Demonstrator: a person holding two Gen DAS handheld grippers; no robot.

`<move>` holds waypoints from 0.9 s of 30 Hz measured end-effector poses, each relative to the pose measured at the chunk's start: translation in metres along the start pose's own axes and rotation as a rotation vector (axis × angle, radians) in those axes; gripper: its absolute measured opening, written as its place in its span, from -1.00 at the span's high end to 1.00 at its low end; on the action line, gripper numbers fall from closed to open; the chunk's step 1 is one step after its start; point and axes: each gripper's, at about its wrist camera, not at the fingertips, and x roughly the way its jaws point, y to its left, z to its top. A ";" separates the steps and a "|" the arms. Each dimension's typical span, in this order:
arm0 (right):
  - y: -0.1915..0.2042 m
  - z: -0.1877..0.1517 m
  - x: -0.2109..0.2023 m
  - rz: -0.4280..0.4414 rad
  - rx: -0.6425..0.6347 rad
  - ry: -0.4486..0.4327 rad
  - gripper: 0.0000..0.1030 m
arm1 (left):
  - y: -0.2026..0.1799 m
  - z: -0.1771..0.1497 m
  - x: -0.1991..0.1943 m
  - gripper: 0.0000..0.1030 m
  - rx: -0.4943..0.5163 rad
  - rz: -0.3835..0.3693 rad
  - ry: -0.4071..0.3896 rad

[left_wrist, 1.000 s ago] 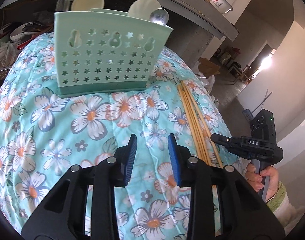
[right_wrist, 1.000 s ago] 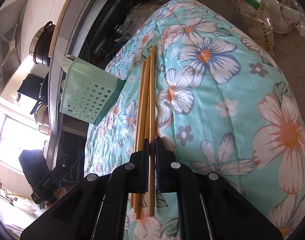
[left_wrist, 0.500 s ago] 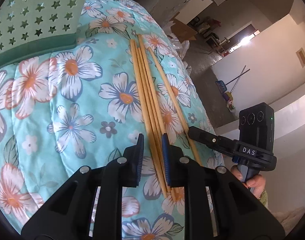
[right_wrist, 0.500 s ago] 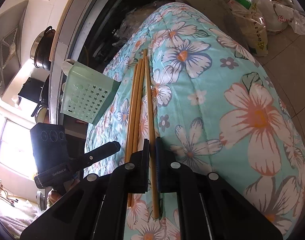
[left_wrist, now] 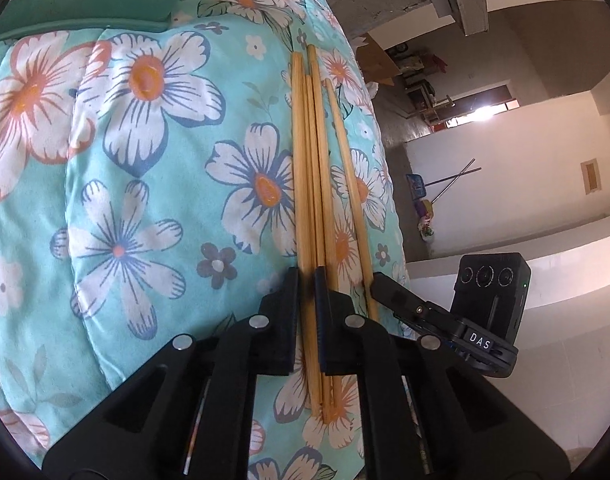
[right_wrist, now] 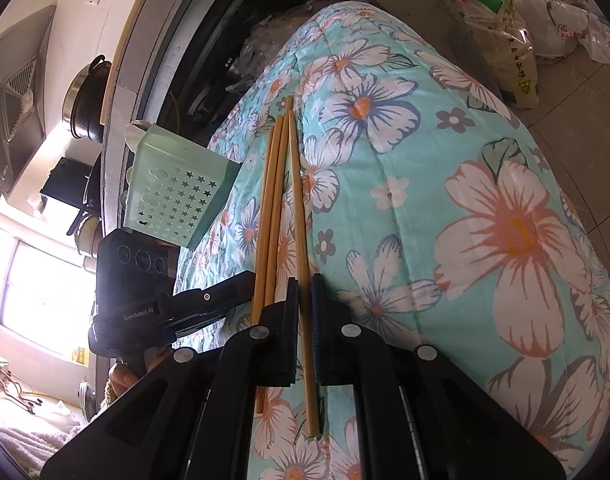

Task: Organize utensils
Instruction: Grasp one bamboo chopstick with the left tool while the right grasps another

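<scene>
Two pairs of black fingers close on bamboo chopsticks (left_wrist: pixel 305 184) lying in a loose bundle on a floral quilt (left_wrist: pixel 137 184). The left gripper (left_wrist: pixel 307 280) has its fingers nearly together, still closing, with a couple of sticks between them; the sticks run forward from the fingertips and back beneath them. Just to the right of those fingers lies one stick apart from the rest, and the right gripper (right_wrist: pixel 305 284) pinches that single chopstick (right_wrist: pixel 299 216), its fingers almost fully shut on it. In the right wrist view the other sticks (right_wrist: pixel 271 208) lie immediately left of the fingers, with the left gripper reaching in from that side. The mint-green holder (right_wrist: pixel 173 188), pierced with stars, stands on the quilt ahead and to the left of both pairs of fingers, well apart from the chopsticks' far ends.
</scene>
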 end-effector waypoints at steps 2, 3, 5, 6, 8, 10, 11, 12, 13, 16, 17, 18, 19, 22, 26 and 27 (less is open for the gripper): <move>0.000 0.000 0.000 -0.001 0.000 0.000 0.88 | 0.002 -0.004 -0.004 0.88 -0.011 -0.013 -0.001; 0.000 0.000 0.000 -0.002 0.000 0.000 0.88 | 0.003 -0.004 -0.005 0.88 -0.015 -0.018 -0.003; 0.000 0.000 0.000 -0.003 0.001 0.000 0.88 | 0.004 -0.004 -0.007 0.89 -0.023 -0.025 -0.008; 0.000 -0.001 0.001 -0.004 0.001 0.000 0.88 | 0.005 -0.005 -0.009 0.89 -0.026 -0.027 -0.011; 0.000 -0.001 0.001 -0.007 0.001 0.001 0.88 | 0.006 -0.006 -0.013 0.89 -0.031 -0.031 -0.018; 0.001 -0.001 0.001 -0.014 0.000 0.001 0.88 | 0.010 -0.008 -0.020 0.89 -0.041 -0.037 -0.029; 0.002 -0.001 0.001 -0.019 0.000 0.002 0.88 | 0.012 -0.009 -0.024 0.89 -0.049 -0.042 -0.035; 0.004 -0.002 0.001 -0.026 0.000 0.004 0.88 | 0.014 -0.011 -0.027 0.89 -0.054 -0.044 -0.040; 0.005 -0.002 0.001 -0.033 -0.001 0.009 0.88 | 0.016 -0.014 -0.033 0.89 -0.058 -0.042 -0.046; 0.012 -0.003 0.000 -0.066 -0.022 0.039 0.88 | 0.021 -0.025 -0.052 0.89 -0.063 -0.025 -0.068; 0.014 -0.004 0.000 -0.079 -0.030 0.054 0.88 | 0.023 -0.029 -0.059 0.89 -0.063 -0.017 -0.075; 0.016 -0.005 -0.002 -0.092 -0.039 0.070 0.88 | 0.024 -0.034 -0.066 0.89 -0.062 -0.006 -0.083; 0.018 -0.006 -0.003 -0.108 -0.051 0.086 0.88 | 0.026 -0.039 -0.074 0.89 -0.060 0.010 -0.092; 0.026 -0.012 -0.005 -0.151 -0.090 0.143 0.88 | 0.032 -0.051 -0.096 0.89 -0.054 0.062 -0.105; 0.038 -0.019 -0.005 -0.207 -0.147 0.217 0.88 | 0.034 -0.063 -0.111 0.88 -0.022 0.161 -0.093; 0.040 -0.018 -0.006 -0.225 -0.164 0.225 0.86 | 0.034 -0.064 -0.113 0.89 -0.012 0.189 -0.087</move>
